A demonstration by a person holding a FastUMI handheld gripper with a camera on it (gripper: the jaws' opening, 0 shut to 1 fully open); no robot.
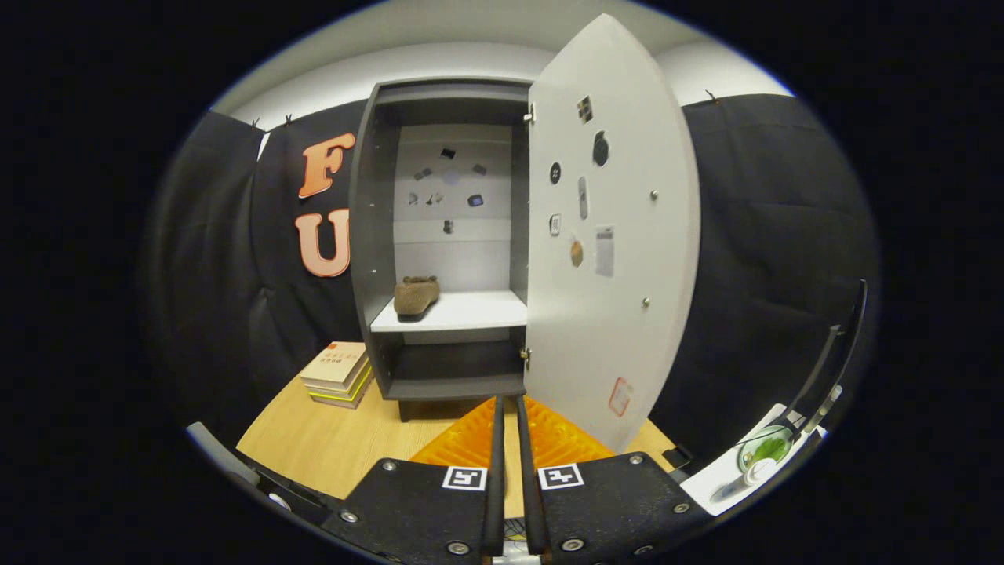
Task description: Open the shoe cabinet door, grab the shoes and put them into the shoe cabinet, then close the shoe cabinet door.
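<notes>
Door [620, 235] swung wide on the shoe cabinet [376, 235], so opening looks done. One brown shoe [416, 295] already set on the white shelf [471, 312] inside, toward its left end. Whether a second shoe remains to be fetched: cannot tell, none to be seen on the wooden table [329, 439] or the orange mat [463, 447] just ahead of the fingers. Judged near the end, then, with closing the door certainly left. Gripper [508, 412] drawn narrow, fingers nearly touching and holding nothing, aimed at the cabinet's base (well short of the door's edge). Stickers and small tags scattered over the door's inner face and the back panel, none legible. Stack of books [339, 373] beside the cabinet, the top cover's writing too small to read.
</notes>
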